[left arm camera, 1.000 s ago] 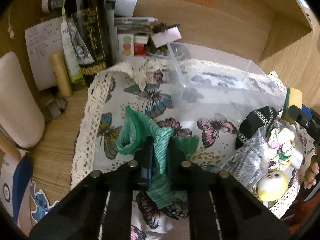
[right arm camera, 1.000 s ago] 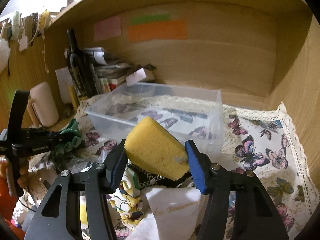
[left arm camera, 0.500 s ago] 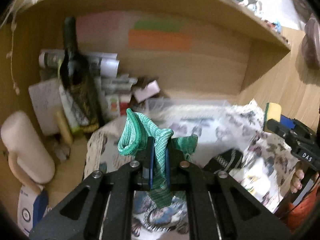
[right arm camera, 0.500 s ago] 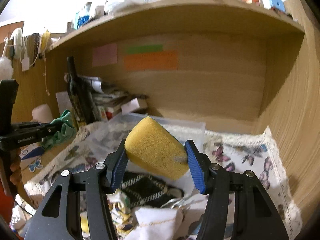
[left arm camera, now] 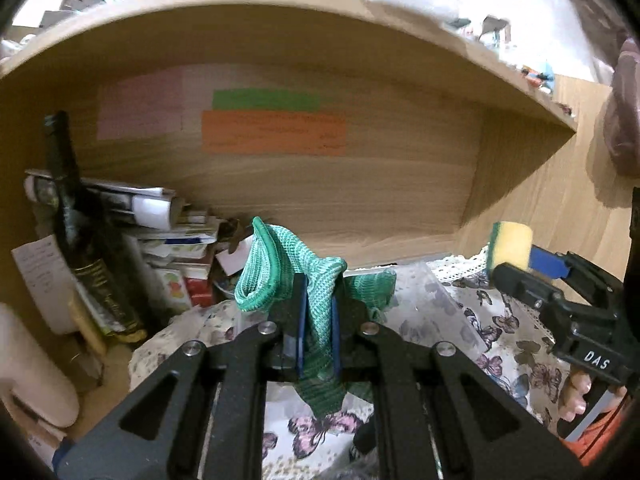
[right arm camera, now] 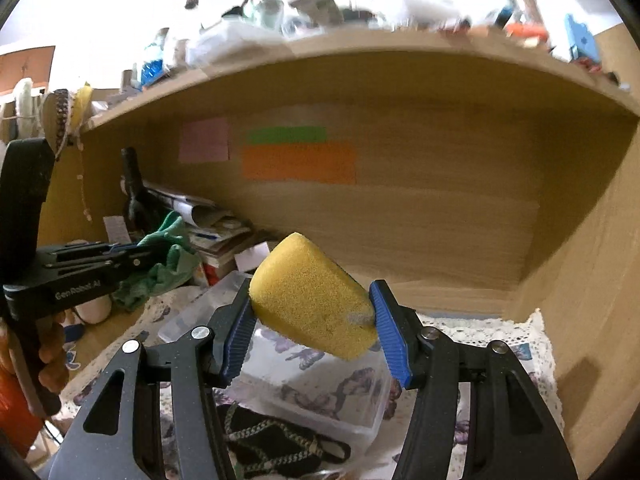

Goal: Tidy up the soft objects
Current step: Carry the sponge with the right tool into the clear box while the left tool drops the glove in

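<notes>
Butterfly cloth (right arm camera: 516, 344) covers wooden desk (left arm camera: 116, 364); clear bin (right arm camera: 320, 384) atop

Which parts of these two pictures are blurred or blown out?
Left wrist view: shelf-top clutter is smeared, upper corners washed out; the green knitted cloth stays fairly sharp. Right wrist view: the sky-bright top is blown out, shelf-top items blurred; the yellow foam sponge is crisp.

A crumpled green knitted cloth (left arm camera: 316, 280) is pinched between the fingers of the left tool (left arm camera: 318, 332), its folds bunching above them and a tail hanging below. A yellow rectangular foam sponge (right arm camera: 312, 296) sits tilted, squeezed between the right tool's (right arm camera: 316, 340) blue pads.
</notes>
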A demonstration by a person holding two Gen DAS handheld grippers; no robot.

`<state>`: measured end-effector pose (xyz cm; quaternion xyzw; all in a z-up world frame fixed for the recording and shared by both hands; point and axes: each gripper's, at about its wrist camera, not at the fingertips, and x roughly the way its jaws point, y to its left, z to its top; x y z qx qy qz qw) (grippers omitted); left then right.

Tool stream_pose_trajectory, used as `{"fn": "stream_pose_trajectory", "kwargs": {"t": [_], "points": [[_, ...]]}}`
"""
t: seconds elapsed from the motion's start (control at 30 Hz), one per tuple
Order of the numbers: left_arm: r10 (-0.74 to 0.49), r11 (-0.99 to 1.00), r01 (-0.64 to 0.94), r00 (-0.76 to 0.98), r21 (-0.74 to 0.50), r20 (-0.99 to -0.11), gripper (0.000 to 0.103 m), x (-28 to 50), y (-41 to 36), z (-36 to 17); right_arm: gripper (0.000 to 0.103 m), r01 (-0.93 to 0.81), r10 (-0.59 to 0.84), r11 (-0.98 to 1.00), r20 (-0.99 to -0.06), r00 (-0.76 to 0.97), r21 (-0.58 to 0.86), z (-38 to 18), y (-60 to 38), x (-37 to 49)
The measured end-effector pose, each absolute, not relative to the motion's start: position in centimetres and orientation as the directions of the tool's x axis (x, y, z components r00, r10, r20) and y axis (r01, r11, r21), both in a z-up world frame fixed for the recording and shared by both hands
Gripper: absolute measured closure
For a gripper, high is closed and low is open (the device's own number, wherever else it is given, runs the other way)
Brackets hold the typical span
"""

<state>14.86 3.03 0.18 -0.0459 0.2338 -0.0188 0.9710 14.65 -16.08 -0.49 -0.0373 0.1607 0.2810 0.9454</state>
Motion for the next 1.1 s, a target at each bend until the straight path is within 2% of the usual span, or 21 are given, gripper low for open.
{"fn": "stream_pose_trajectory", "kwargs": {"t": [0.43, 0.63, 0.73, 0.8, 0.9, 1.0, 1.1], "points": [[-0.087, 0.995, 0.033, 0.760, -0.095, -0.644, 0.094, 22.0, 2.1, -5.9, 0.050, -0.546, 0.459, 0.837, -0.571, 0.681, 0.021, -6.2, -12.1, 22.0], [-0.097, 0.995, 0.064, 0.723, -0.073, -0.684, 0.093, 22.7, 1.5, -7.8, 0.050, -0.571, 0.465, 0.820, -0.627, 0.625, 0.039, -7.9, -12.0, 23.1], [-0.102, 0.995, 0.061, 0.707, -0.083, -0.700, 0.080, 23.2, 1.6, -8.0, 0.046, -0.570, 0.456, 0.821, -0.645, 0.613, 0.038, -7.9, -12.2, 23.3], [-0.102, 0.994, 0.054, 0.708, -0.090, -0.699, 0.064, 23.2, 1.9, -7.9, 0.043, -0.563, 0.449, 0.826, -0.644, 0.620, 0.033, -7.8, -12.1, 23.4], [-0.100, 0.994, 0.048, 0.723, -0.095, -0.683, 0.047, 23.0, 2.2, -7.4, 0.035, -0.545, 0.425, 0.838, -0.631, 0.649, 0.004, -7.5, -11.9, 23.4], [-0.097, 0.995, 0.049, 0.745, -0.092, -0.660, 0.041, 22.0, 2.3, -6.1, 0.034, -0.542, 0.431, 0.840, -0.616, 0.660, 0.007, -6.8, -12.6, 23.1], [-0.090, 0.995, 0.046, 0.771, -0.086, -0.630, 0.033, 20.9, 2.2, -4.7, 0.027, -0.531, 0.431, 0.848, -0.581, 0.690, -0.001, -5.6, -13.4, 22.1]]}}
